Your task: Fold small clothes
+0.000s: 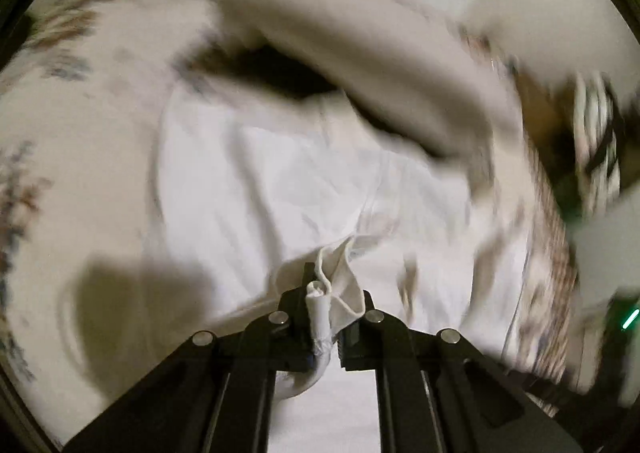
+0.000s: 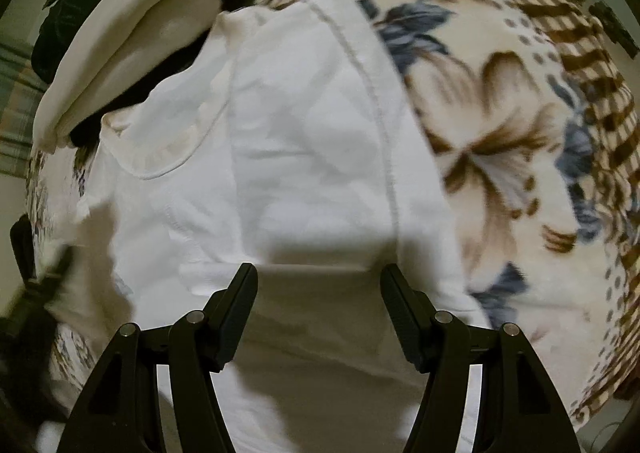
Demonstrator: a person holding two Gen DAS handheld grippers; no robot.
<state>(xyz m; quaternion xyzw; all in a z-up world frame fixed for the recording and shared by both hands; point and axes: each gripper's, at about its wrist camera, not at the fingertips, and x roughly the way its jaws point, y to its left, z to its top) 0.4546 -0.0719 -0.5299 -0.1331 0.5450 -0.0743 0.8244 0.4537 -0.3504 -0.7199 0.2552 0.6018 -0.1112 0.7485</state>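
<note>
My left tongs [image 1: 326, 303] pinched a bunched hem of the white shirt [image 1: 280, 181] at the lower middle of the left view, which was blurred. The shirt lay across the frame's centre on a flowered blanket [image 2: 500, 141]. My right tongs [image 2: 319, 285] stood spread above the shirt's lower part, pads clear of the cloth. A beige cloth [image 2: 132, 49] lay upper left.

A small white cotton garment [image 2: 312, 141] with stitched seams lies spread and creased on the floral bed cover [image 2: 500, 141], one edge bunched and lifted.
</note>
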